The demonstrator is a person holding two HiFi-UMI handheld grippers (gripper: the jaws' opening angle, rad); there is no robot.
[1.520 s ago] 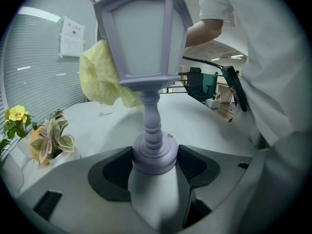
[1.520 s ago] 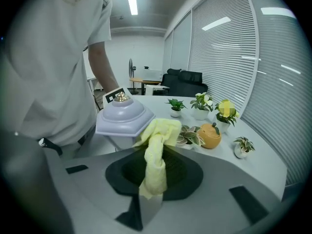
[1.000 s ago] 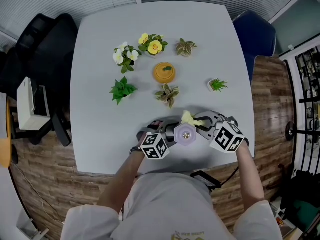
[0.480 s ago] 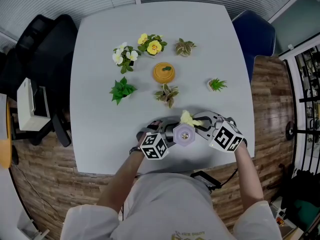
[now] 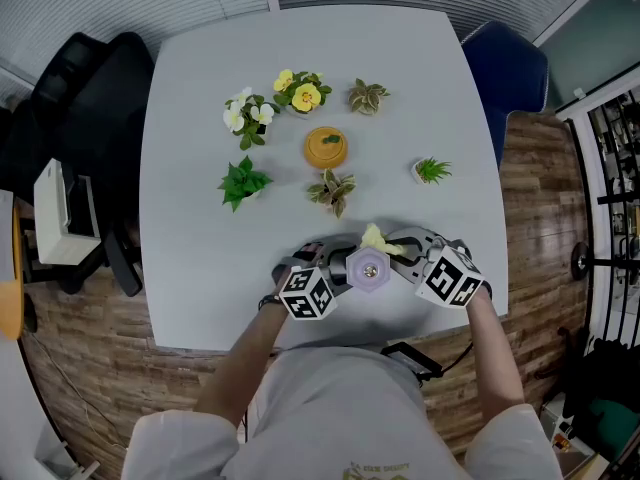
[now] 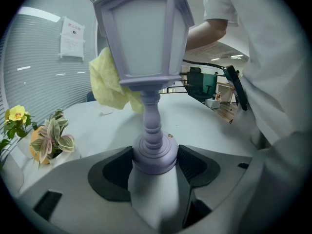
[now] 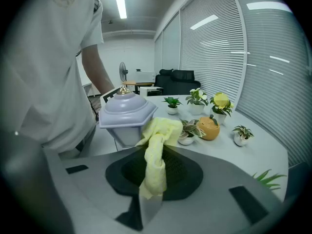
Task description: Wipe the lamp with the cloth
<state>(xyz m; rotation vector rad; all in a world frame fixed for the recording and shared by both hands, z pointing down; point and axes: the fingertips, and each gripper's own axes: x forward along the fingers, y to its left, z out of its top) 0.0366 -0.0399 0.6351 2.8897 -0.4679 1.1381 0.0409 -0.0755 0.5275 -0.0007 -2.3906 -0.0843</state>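
Two grippers share one lamp (image 6: 141,38). The left gripper (image 6: 156,165) clamps its fingers on the round base, and the lamp stands upright between them on the table (image 5: 200,118). The right gripper (image 7: 153,179) pinches the yellow cloth (image 7: 155,150), whose bunched end lies against the lamp's head just beyond its fingertips.

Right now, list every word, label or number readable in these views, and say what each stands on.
No text reads clearly.
Posted paper notice: print too small to read.
Shirt print, at the bottom edge of the head view: cut off, unreadable.
Left marker cube and right marker cube: square patterns only, no words.
Lamp: no lettering visible.
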